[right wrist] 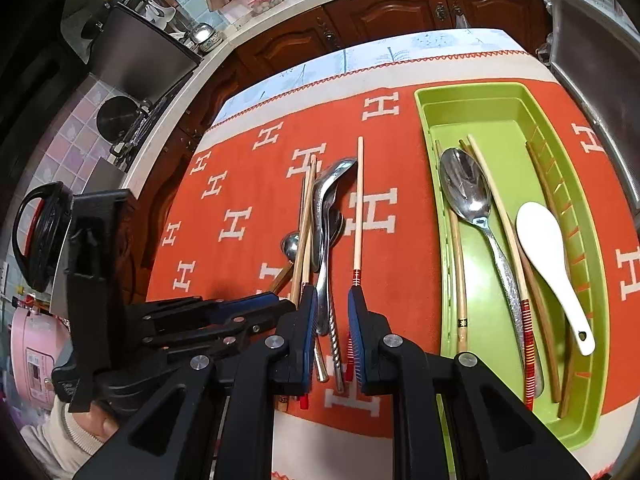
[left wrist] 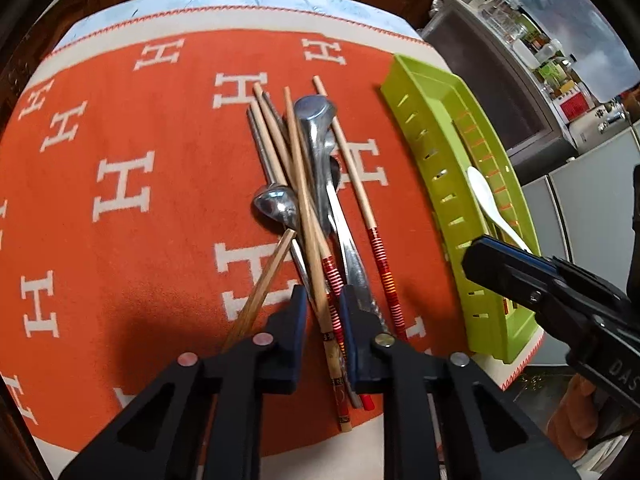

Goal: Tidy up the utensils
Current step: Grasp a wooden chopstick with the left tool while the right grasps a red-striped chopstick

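On the orange blanket w/ white H pattern [left wrist: 132, 248] sits a loose pile of utensils, roughly mid-cloth: pale wooden chopsticks [left wrist: 280, 148], a small steel ladle-type spoon [left wrist: 277, 208] on the pile's left side, and long steel spoons [left wrist: 316, 140] stacked over each other, handles pointing toward the cameras. A darker bamboo chopstick [left wrist: 264, 280] angles in from lower left, tip touching the small spoon. The left gripper [left wrist: 323, 320] is low over the near end of the pile, jaws apart, w/ red-banded chopstick ends [left wrist: 334, 280] and a steel handle running between them; not clamped on anything. Right of that, one red-wrapped chopstick [left wrist: 370, 224] lies a bit apart from the pile. The right gripper [right wrist: 333, 312] hovers above the same handle ends, jaws apart too, a twisted steel handle [right wrist: 335, 344] seen in the gap; whether it touches is unclear. Far right, the lime-green slotted plastic tray [right wrist: 500, 96] lies lengthwise on the blanket, holding a large steel spoon [right wrist: 466, 188], a white plastic rice spoon [right wrist: 544, 240], and several chopsticks [right wrist: 460, 264] incl. one w/ red banding.
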Available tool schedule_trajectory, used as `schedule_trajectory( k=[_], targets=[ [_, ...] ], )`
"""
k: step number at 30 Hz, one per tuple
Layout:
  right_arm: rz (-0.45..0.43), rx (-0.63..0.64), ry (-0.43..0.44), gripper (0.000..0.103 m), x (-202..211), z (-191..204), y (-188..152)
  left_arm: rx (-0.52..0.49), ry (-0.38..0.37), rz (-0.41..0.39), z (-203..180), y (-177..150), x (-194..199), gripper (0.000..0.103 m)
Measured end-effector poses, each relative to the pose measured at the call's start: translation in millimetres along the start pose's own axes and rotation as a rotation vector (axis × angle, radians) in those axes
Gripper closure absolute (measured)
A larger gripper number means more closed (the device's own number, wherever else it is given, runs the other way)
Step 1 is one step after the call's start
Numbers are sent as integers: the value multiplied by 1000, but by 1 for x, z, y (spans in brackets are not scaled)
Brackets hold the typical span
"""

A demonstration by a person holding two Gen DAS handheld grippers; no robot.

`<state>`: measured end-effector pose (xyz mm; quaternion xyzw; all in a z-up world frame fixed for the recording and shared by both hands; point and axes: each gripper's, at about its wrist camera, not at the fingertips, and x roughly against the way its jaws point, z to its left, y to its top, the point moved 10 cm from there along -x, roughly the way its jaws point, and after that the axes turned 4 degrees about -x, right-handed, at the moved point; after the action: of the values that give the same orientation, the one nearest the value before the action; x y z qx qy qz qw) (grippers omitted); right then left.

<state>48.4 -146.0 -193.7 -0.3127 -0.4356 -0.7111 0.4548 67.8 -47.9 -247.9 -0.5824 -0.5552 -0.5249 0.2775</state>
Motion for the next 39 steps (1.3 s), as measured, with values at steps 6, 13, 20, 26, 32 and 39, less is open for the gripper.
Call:
schedule_trajectory(
  k=[6, 13, 20, 26, 32, 39],
  targets=[
    [7, 3, 5, 87, -4, 0, 0, 32, 5, 16, 6, 0, -10, 90],
    [13, 2, 7, 87, -8, -1, 0, 34, 30, 24, 5, 3, -19, 90],
    [34, 11, 17, 87, -16, 4, -3, 66, 40, 3, 10, 7, -15, 99],
    [56, 40, 37, 87, -28, 15, -4, 130, 13, -38, 23, 7, 4, 99],
    [104, 74, 45, 87, -55, 29, -6, 145, -2, -109, 33, 11, 35, 99],
    [141, 103, -4, 88, -88, 35, -4, 172, -10, -141, 52, 10, 55, 99]
  ],
)
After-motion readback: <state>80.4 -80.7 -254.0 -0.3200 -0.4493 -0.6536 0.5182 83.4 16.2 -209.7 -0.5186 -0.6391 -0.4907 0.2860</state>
